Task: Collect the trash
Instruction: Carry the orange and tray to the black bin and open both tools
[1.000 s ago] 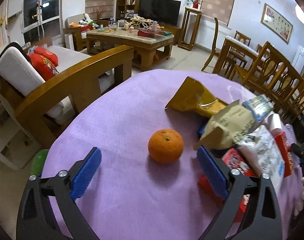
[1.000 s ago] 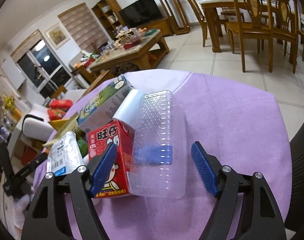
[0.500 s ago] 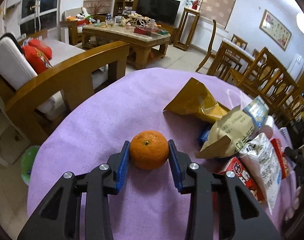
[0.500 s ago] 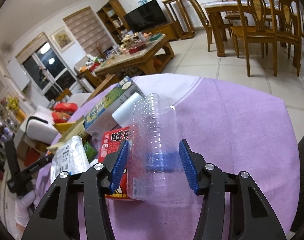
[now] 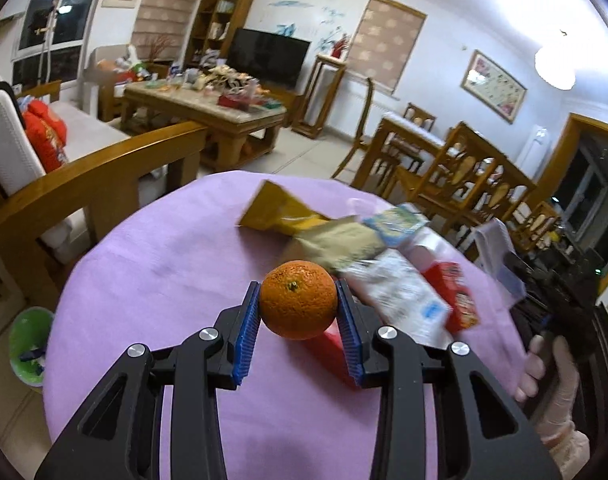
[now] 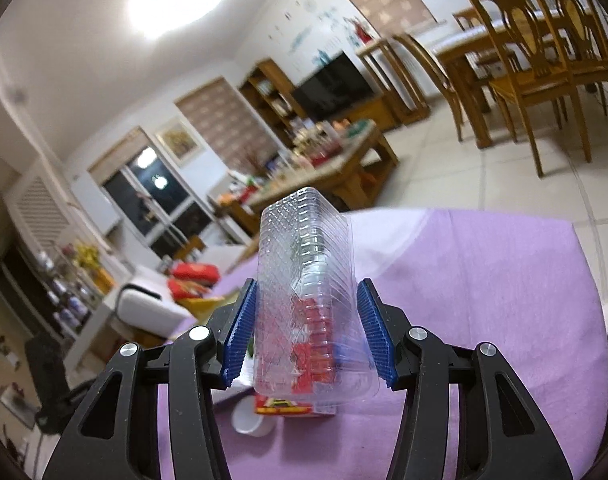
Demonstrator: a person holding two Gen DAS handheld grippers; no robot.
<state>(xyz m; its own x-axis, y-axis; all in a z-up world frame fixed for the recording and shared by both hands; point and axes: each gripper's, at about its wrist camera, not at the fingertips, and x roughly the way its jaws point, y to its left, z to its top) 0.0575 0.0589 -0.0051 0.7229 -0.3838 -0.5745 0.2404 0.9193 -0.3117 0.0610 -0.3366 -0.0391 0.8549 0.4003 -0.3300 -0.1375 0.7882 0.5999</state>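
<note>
Where the blue ribbed jaws of the left gripper [image 5: 298,304] press in from both sides, they pinch an orange [image 5: 298,299], a round, dimpled fruit with its small green stem scar facing the camera, held clear above the purple-covered bench [image 5: 176,264]. Just beyond the orange lies a heap of trash: a yellow bag [image 5: 280,212], a tan pouch [image 5: 344,242], a white printed packet [image 5: 400,294] and a red carton [image 5: 454,294], all motion-blurred. Below the bench edge, to the orange's left, a green bin [image 5: 28,344] stands on the floor.

The right gripper [image 6: 307,328] has its jaws clamped on a clear plastic container [image 6: 304,292], ridged and see-through, bowed inward by the squeeze and raised off the bench. Under it sit a red carton and a white cup [image 6: 250,420].
</note>
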